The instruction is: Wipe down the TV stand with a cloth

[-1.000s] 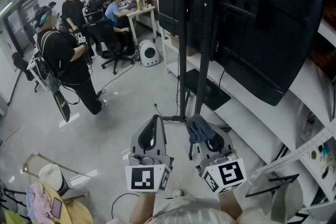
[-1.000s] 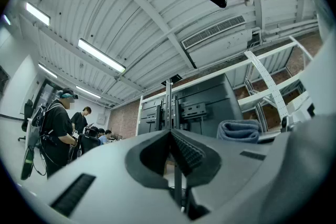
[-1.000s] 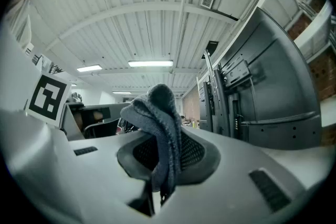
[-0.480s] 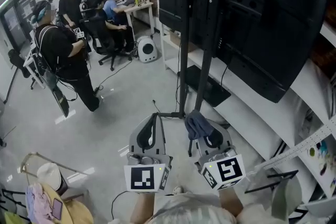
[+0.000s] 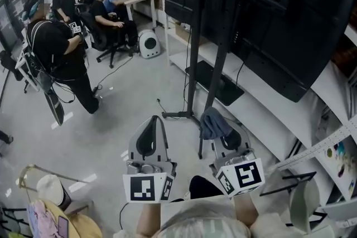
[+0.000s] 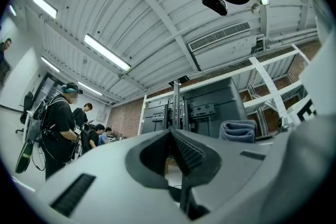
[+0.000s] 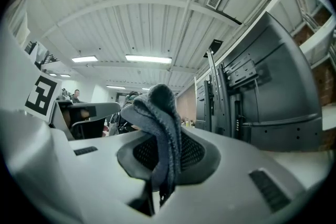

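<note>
The TV stand point(image 5: 194, 53) is faced at close range, its black uprights not yet touched. The left gripper point(image 5: 152, 124) is carried alongside, jaws pressed together on nothing. The right gripper point(image 5: 219, 132) is raised toward the stand, with the grey cloth point(image 5: 211, 122) pinched between its jaws, ready for wiping.

The black metal TV stand point(image 5: 192, 53) and grey floor point(image 5: 111, 120) are viewed steeply downward from head height, over the left gripper point(image 5: 152, 120) and right gripper point(image 5: 216, 127). Each gripper camera is set close behind its jaws, tilted up toward the white ribbed ceiling point(image 6: 157, 8). The stand and the grey-blue cloth point(image 5: 209, 120) are shared by all three views.
</note>
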